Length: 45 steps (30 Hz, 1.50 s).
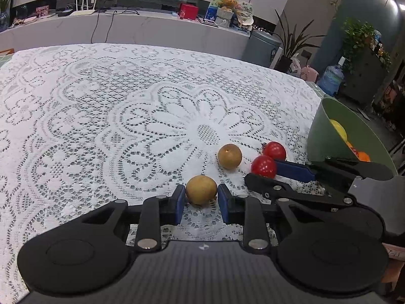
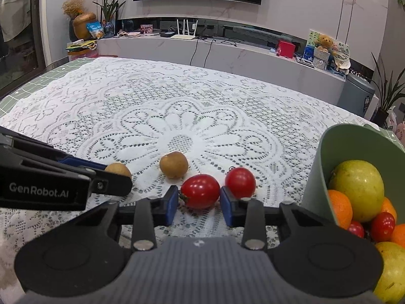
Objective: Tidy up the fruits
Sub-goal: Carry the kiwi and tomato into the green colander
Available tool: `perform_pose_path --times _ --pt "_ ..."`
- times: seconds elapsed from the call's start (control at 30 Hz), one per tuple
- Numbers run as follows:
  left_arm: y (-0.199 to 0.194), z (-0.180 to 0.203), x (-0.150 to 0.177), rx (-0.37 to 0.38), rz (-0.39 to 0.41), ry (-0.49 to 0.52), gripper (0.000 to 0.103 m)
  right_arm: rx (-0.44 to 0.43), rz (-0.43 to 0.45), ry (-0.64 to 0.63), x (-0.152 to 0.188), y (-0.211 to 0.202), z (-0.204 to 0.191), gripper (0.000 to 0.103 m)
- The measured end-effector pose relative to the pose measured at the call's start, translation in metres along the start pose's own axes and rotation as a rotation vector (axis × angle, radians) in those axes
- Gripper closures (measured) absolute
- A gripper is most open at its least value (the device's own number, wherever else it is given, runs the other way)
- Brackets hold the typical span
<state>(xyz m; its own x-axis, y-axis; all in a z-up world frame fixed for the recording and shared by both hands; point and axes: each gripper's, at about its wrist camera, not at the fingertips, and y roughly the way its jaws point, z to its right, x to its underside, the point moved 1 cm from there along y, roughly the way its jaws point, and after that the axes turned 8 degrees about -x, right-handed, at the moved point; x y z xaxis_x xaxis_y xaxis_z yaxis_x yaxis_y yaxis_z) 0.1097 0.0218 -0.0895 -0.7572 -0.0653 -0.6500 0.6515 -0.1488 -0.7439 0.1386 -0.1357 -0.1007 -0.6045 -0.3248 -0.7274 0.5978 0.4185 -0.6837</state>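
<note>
Left gripper clamped on a brown fruit between its pads. Right gripper closed around a red tomato. Beyond the jaws, one more brown fruit and one tomato loose on the lace cloth. Right of them, green bucket already holding several fruits. Probably past halfway; four pieces left.

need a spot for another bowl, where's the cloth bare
Bare: the white lace tablecloth from its flower centre to the far edge. Crowded: the near strip, with round brown fruits, red tomatoes and green bowl.
</note>
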Motion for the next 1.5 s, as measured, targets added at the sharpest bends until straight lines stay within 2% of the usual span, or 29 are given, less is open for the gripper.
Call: perform_pose_path --times 0.47,0.83,1.2,1.5 --pt "-0.025 0.005 0.005 -0.008 0.014 0.007 0.072 -0.007 0.025 -0.038 0.007 -0.046 -0.019 0.070" --pt "-0.056 0.024 0.001 0.019 0.066 0.026 0.072 0.015 0.086 -0.045 0.012 -0.095 -0.020 0.071" --pt "-0.083 0.053 -0.006 0.059 0.112 0.069 0.072 0.088 0.158 -0.002 0.013 -0.136 0.002 0.071" --pt "-0.090 0.084 -0.018 0.094 0.137 0.121 0.072 0.165 0.197 0.037 0.014 -0.163 0.030 0.071"
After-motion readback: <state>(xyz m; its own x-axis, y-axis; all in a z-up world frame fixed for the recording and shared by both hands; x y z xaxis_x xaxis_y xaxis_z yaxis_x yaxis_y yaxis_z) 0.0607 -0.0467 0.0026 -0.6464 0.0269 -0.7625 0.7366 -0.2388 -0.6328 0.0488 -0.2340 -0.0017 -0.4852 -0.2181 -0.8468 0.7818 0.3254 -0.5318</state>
